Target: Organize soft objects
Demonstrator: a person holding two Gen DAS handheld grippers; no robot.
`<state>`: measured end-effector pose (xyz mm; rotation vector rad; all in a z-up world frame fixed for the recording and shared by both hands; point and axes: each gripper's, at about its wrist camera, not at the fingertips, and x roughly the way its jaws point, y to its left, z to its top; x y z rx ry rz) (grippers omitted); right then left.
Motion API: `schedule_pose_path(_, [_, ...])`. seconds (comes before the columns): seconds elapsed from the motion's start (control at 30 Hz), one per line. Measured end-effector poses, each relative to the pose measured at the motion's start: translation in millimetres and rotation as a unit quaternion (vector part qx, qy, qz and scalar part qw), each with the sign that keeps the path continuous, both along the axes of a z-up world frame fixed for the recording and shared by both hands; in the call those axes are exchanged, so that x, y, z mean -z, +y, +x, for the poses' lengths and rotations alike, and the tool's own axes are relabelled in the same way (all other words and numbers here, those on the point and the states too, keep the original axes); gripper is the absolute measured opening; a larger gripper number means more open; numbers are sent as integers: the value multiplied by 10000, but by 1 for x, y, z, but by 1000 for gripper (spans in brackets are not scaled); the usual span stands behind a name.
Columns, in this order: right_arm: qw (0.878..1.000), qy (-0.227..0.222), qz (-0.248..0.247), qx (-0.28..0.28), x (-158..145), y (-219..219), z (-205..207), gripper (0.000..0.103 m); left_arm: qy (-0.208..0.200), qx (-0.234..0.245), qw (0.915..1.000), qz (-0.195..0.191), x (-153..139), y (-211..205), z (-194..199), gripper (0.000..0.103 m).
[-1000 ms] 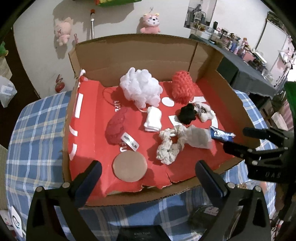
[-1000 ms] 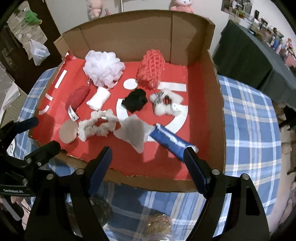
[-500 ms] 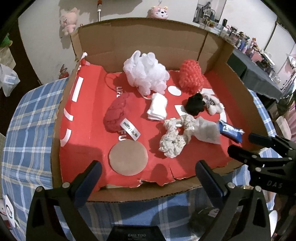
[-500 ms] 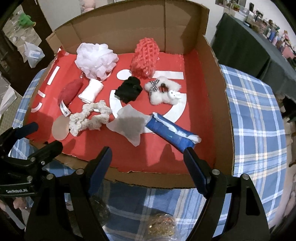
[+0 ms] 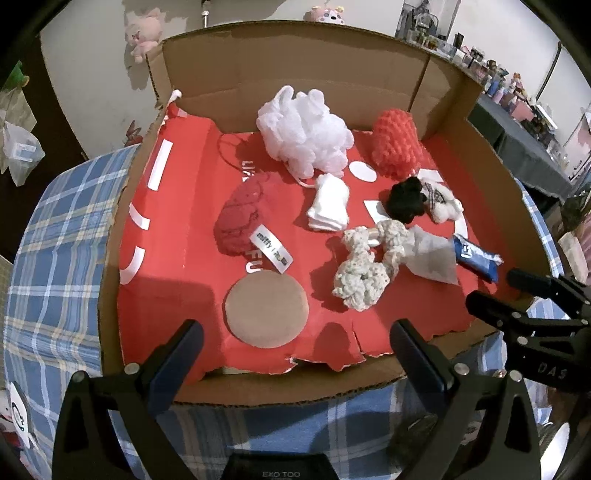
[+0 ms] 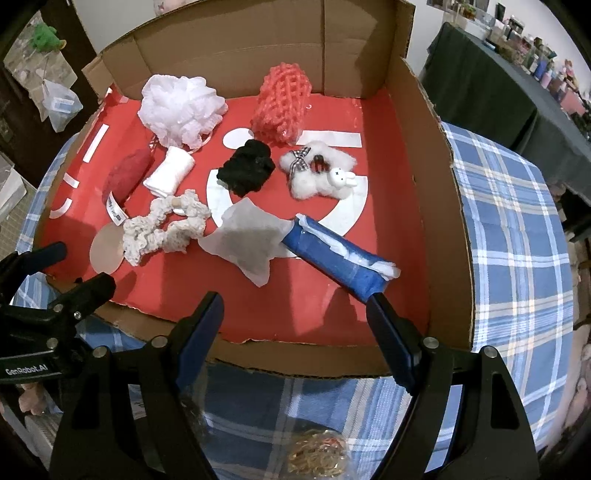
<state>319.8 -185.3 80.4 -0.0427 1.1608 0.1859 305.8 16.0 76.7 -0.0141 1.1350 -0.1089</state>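
Note:
A shallow cardboard box with a red floor holds several soft things: a white mesh puff, a coral knit piece, a dark red scrubber, a folded white cloth, a black scrunchie, a white fluffy scrunchie, a cream scrunchie, a tan round pad, a grey pouch and a blue packet. My left gripper and right gripper hover open over the box's near edge, holding nothing.
The box rests on a blue plaid tablecloth. Plush toys hang on the wall behind. A dark table with small items stands at the right. A clear container of gold bits sits below the right gripper.
The left gripper has sunk and tipped further down, so the box fills more of its view. The right gripper has edged slightly closer to the box. Both stay open.

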Motion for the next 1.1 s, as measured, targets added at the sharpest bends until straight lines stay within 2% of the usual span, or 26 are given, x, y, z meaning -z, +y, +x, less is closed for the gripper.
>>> schedule_pose_path(1.1, [10000, -36, 35, 31, 0, -2, -1, 79, -52, -11, 9999, 160, 3, -3, 1, 103])
